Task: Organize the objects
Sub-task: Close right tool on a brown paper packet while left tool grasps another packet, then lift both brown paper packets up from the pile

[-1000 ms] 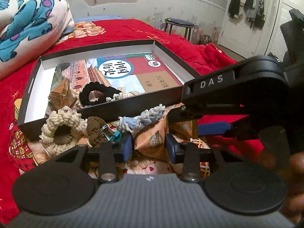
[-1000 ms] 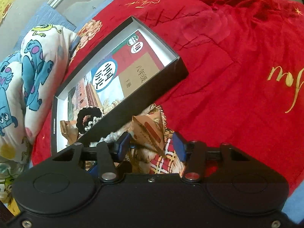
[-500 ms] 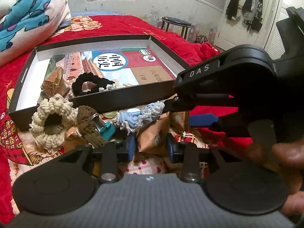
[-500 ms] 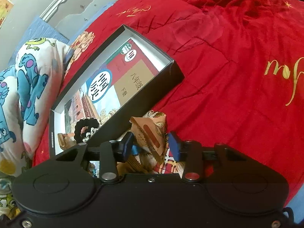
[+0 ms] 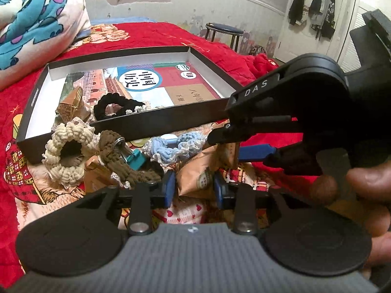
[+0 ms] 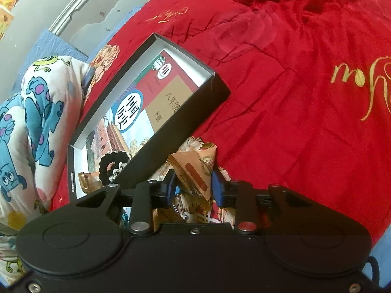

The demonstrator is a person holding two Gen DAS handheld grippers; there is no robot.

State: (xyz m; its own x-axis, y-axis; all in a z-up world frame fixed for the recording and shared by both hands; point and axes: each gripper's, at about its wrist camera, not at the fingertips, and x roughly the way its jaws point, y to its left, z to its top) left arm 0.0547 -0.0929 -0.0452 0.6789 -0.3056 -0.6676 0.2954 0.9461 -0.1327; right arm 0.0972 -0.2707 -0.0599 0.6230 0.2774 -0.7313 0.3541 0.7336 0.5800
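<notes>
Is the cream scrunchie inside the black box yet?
No, the cream scrunchie lies on the red bedspread outside the black box's near wall.

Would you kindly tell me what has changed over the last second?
Both tools closed: the left tool and right tool now each pinch a tan paper snack packet. The black shallow box, scrunchies and red blanket stayed put.

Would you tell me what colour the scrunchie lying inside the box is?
Black scrunchie, seen best in the left wrist view, inside the box.
</notes>
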